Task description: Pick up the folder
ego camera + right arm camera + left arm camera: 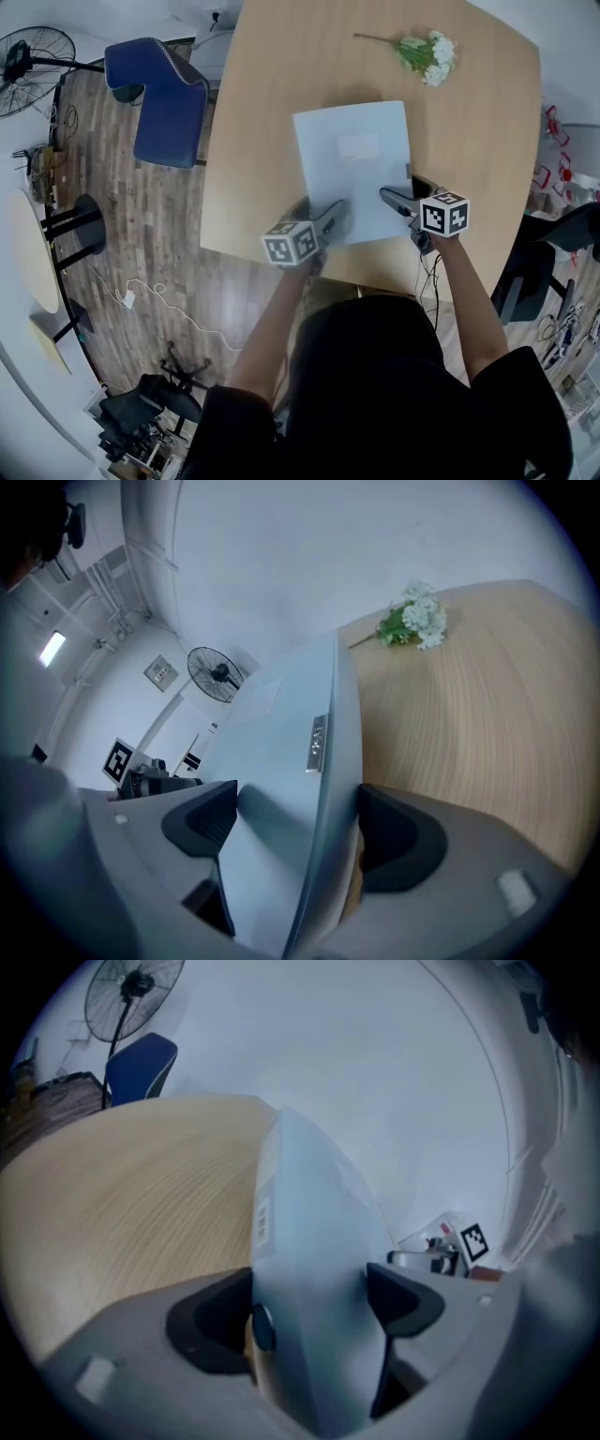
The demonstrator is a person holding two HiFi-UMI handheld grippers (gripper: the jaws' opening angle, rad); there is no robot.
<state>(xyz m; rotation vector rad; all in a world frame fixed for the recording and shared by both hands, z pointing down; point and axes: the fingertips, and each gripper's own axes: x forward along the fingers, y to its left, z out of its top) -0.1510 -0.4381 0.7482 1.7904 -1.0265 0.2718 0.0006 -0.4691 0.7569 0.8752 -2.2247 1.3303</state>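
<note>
Folder: one, pale blue folder (352, 159), flat and closed, mid-table, long side running away from the person. One pale label (358, 145) on the cover; one small tag (319, 745) on the spine edge.
Table: one, light wood table (272, 112), rounded corners. The folder's far end lies on it. Cannot tell whether the near edge is clear of the wood.
Grippers: two, both at the folder's near edge, one at each corner.
Left gripper: left gripper (333, 216) clamped on the near left corner. In its own view the folder fills the gap edge-on, with a dark pad against each face.
Right gripper: right gripper (392, 197) clamped on the near right corner by the spine. Jaws are set wide, and the folder's thickness takes up the whole gap.
Marker cubes: two, one per gripper: left cube (291, 242), right cube (444, 213). Each shows in the other gripper's view.
Person: one, dark clothing, both forearms reaching to the table edge.
Flowers: one sprig of white flowers (427, 54) with a green stem, at the far right of the table, well apart from the folder.
Chair: one blue chair (164, 98), beside the table's left edge.
Fan: one standing fan (33, 56), beyond the chair on the wood floor.
Cable: one white cable (141, 295) trailing on the floor, left of the person.
</note>
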